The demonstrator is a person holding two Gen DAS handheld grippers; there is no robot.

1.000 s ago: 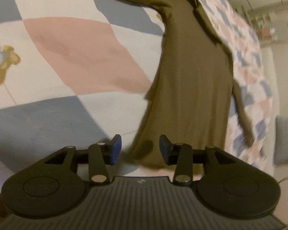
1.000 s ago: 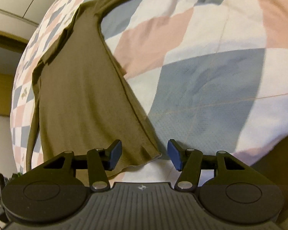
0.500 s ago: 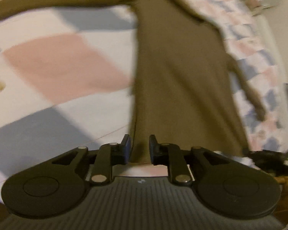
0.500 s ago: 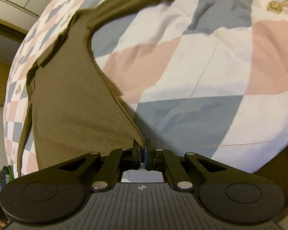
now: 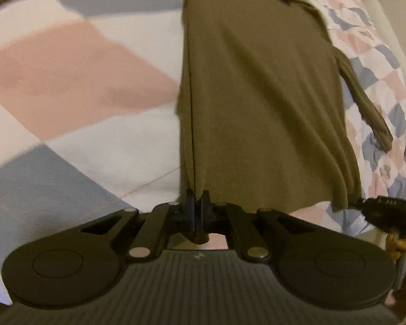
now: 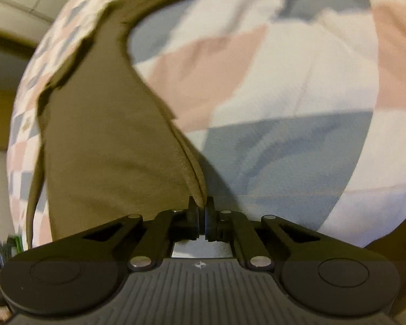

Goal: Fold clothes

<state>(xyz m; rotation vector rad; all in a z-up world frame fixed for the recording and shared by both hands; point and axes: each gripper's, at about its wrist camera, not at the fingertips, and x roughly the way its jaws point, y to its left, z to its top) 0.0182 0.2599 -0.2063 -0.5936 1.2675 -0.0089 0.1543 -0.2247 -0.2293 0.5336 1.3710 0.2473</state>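
We see the olive long-sleeved top (image 5: 257,94) spread lengthwise on the bed, over a quilt (image 5: 81,75) of pink, grey and white patches. Its body lies open in a single layer, no fold made so far, and one sleeve (image 5: 365,103) trails out to the side. Our left claw (image 5: 197,203) is clamped on one bottom corner of the hem, a tuck of cloth hanging down between its jaws. Our right claw (image 6: 202,211) pinches the other bottom corner of the top (image 6: 108,140), and the side edge rises from the quilt (image 6: 297,86) into that grip. We judge the task barely begun: both corners are gripped, and every fold is still to come.
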